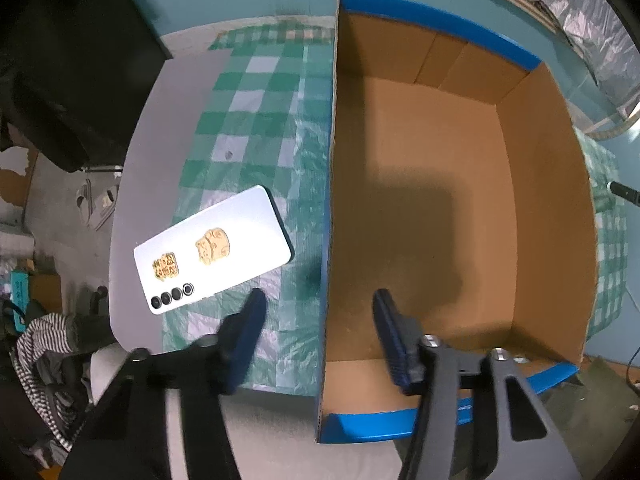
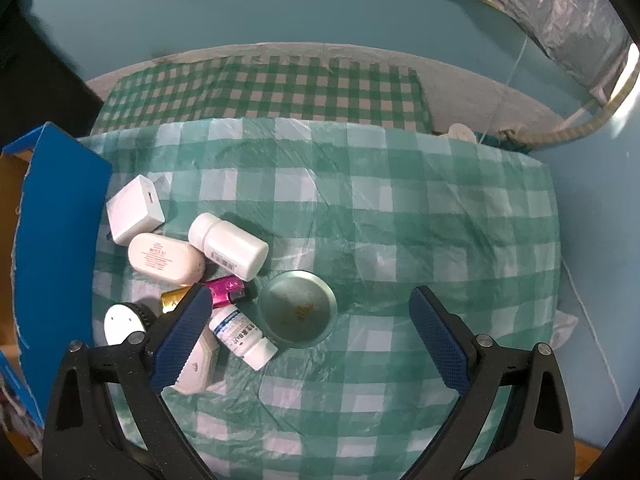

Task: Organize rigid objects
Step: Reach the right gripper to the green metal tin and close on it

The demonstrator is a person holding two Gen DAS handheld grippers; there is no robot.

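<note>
Green checked cloth (image 2: 360, 208) covers the tabletop, where the wide-open right tool (image 2: 310, 326) could knock the crowded bottles (image 2: 228, 246) over, while the half-open, empty left tool (image 1: 320, 336) straddles the empty box's wall (image 1: 329, 200).

Teal wall (image 2: 280, 8), green checked tablecloth (image 2: 400, 208), silver plastic sheeting (image 2: 560, 4)

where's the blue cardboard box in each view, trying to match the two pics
Left wrist view: the blue cardboard box fills the right half, open and empty, its left wall between the fingers of the left gripper.
Right wrist view: only its blue outer wall shows at the left edge.
Shared landmark: the green checked tablecloth under it.
</note>
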